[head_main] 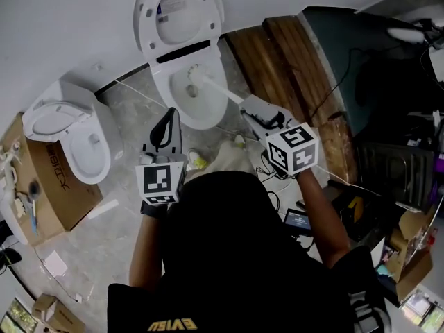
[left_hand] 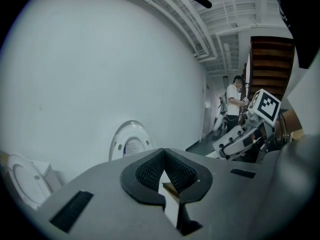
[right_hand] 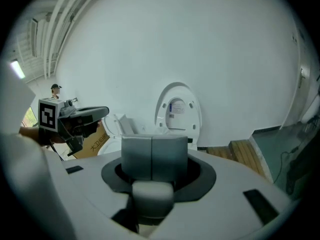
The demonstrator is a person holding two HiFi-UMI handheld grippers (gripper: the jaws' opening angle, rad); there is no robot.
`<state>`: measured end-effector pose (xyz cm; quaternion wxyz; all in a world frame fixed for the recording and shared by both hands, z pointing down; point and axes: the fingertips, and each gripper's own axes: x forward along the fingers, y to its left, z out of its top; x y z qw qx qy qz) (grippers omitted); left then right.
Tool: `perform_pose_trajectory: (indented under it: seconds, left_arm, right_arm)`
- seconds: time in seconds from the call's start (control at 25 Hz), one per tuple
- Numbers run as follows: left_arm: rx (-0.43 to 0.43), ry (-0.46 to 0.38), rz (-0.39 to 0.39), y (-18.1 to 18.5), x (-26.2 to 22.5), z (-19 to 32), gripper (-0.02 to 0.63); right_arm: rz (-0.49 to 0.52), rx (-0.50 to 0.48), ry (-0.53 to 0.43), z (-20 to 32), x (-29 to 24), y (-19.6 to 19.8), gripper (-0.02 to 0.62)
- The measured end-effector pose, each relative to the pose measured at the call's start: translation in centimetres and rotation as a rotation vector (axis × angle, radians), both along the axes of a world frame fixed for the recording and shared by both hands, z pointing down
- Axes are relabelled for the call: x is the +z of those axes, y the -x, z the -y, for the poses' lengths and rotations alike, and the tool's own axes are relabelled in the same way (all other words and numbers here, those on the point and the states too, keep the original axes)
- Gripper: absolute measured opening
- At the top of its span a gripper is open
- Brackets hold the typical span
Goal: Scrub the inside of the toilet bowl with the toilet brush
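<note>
Looking down on a white toilet bowl (head_main: 202,122) at the wall edge of the grey floor (head_main: 132,214), with its lid (head_main: 179,16) tipped up against the white wall. Inside the bowl, the bristly head of the toilet brush (head_main: 218,89), close to the back rim and beside the dark hole. From there, a long white handle slanting up and out over the bowl's right rim.

At the end of that handle, the right gripper (head_main: 251,107), jaws squeezed shut on it.

Just in front of the bowl, the left gripper (head_main: 171,116), up in the air and pointing at the lid. Black pads pressed together at the tips, with nothing between them. Not touching the bowl or the brush.

To the left, a second white toilet (head_main: 90,155), lid up too, bowl open to the camera. Right beside it, near the left edge of the floor, a brown cardboard box (head_main: 52,186) with dark print on top.

To the right of the middle toilet, brown wooden planks (head_main: 277,54) along the wall. Far off in the left gripper view, a person (left_hand: 232,101) in a white top.
</note>
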<state>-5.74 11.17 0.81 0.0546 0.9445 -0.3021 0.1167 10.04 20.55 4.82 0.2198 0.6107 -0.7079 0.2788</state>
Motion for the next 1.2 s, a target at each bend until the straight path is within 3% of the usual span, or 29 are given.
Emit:
perform_pose_trajectory:
  seconds: [0.2,0.8,1.2]
  left_arm:
    - [-0.033,-0.009,-0.008,0.5,-0.5,-0.2,0.017]
    - [-0.14,-0.037,-0.026,1.8,-1.3,0.6,0.017]
    - [-0.155,-0.029,-0.03,3.8,-1.3,0.7,0.017]
  right_arm:
    - [-0.035,-0.059,-0.055,0.8,-2.4,0.1,0.163]
    - [-0.067,-0.107,-0.083,1.9,-3.0,-0.9,0.163]
    - [-0.055,-0.067,-0.107,2.3,-3.3,1.3,0.163]
